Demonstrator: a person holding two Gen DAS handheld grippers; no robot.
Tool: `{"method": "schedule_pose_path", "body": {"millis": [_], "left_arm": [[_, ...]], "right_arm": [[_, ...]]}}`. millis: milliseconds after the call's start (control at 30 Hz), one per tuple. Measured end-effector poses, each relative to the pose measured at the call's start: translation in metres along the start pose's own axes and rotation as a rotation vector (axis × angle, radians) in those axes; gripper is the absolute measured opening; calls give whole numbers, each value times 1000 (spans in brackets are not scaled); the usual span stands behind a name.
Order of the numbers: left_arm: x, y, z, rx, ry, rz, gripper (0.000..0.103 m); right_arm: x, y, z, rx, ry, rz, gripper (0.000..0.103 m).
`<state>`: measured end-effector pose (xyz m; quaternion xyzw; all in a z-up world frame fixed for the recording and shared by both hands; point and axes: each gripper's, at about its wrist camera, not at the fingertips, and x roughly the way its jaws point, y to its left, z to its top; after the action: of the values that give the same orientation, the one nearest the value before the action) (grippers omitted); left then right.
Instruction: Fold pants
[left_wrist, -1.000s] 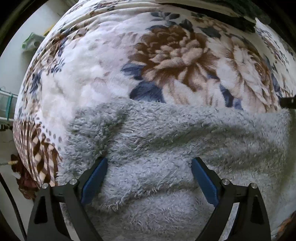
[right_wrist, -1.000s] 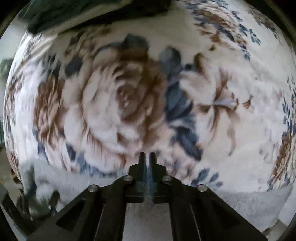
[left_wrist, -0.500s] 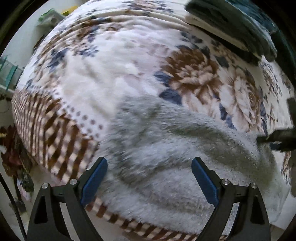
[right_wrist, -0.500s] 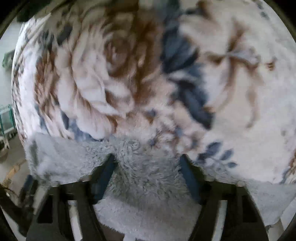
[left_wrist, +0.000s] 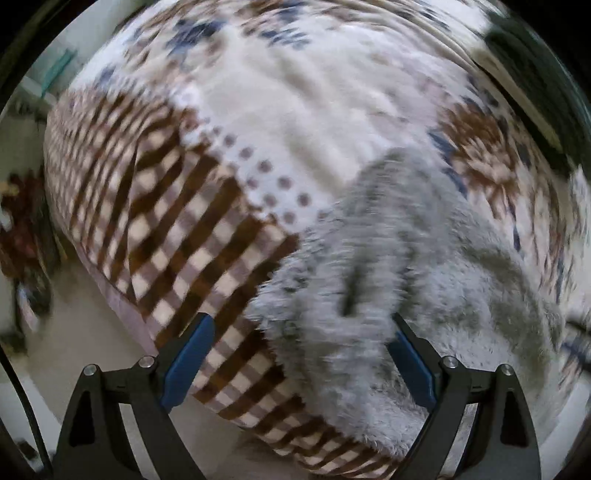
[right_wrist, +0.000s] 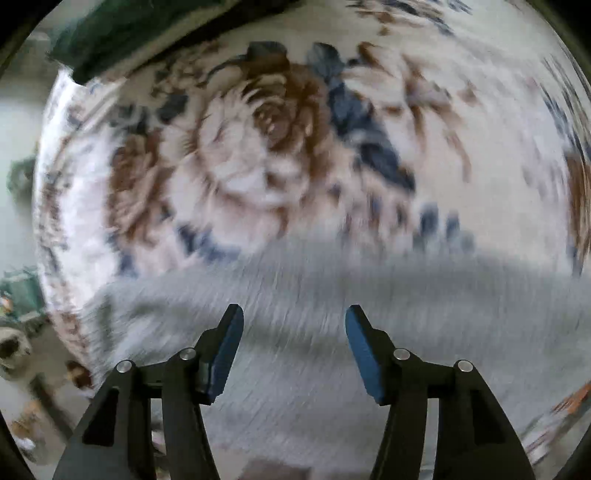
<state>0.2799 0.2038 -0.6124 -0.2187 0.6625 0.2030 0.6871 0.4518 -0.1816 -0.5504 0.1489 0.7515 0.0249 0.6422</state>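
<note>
The fluffy grey pants (left_wrist: 406, 280) lie folded on a floral blanket (left_wrist: 295, 92) near the bed's front edge. In the left wrist view my left gripper (left_wrist: 301, 354) is open and empty, above the pants' left end and the checked blanket border (left_wrist: 177, 229). In the right wrist view the pants (right_wrist: 332, 314) stretch across the lower frame, blurred by motion. My right gripper (right_wrist: 293, 339) is open and empty just above them.
A dark green folded cloth (right_wrist: 147, 29) lies at the far side of the bed, also in the left wrist view (left_wrist: 535, 62). The floor (left_wrist: 74, 332) and clutter (left_wrist: 22, 229) lie left of the bed edge.
The right gripper has opened, let go of the pants and lifted back. The left gripper, open throughout, has drawn back and swung left toward the checked border.
</note>
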Motion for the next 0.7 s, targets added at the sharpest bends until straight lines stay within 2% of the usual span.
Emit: {"method": "schedule_pose_path", "body": {"millis": [33,67,100,133,200,267,367,400,433,467,600,633,700], "left_arm": [[6,8,1,-27,10,-44,92],[12,15,3,-47,17,-94,72],[15,21,5,-59,15,-129,26],[20,29,7,-82,21,-189,24],[24,43,8,-123,37,-244,23],[26,52,9,-132,46,-265,23],[29,54,8,-128,57,-261,23],[29,53,9,-126,58,-258,22],[29,53,10,-117,57,-256,22],[27,50,11,-110,57,-248,21],[47,53,11,-113,90,-208,22],[54,52,10,-109,108,-198,22],[46,38,10,-42,87,-162,25]], "right_arm": [[-2,-4,-17,26,8,20,60],[-2,-11,-35,67,19,34,60],[5,-12,-54,108,38,46,60],[14,-20,-76,148,74,57,60],[48,-21,-113,220,144,65,60],[82,-29,-147,304,225,68,60],[121,-50,-186,461,295,184,60],[129,-55,-190,496,290,206,54],[135,-61,-195,536,264,225,40],[135,-65,-197,557,239,200,7],[153,-73,-205,523,244,47,7],[159,-74,-207,516,259,45,7],[166,-67,-206,465,284,41,7]]}}
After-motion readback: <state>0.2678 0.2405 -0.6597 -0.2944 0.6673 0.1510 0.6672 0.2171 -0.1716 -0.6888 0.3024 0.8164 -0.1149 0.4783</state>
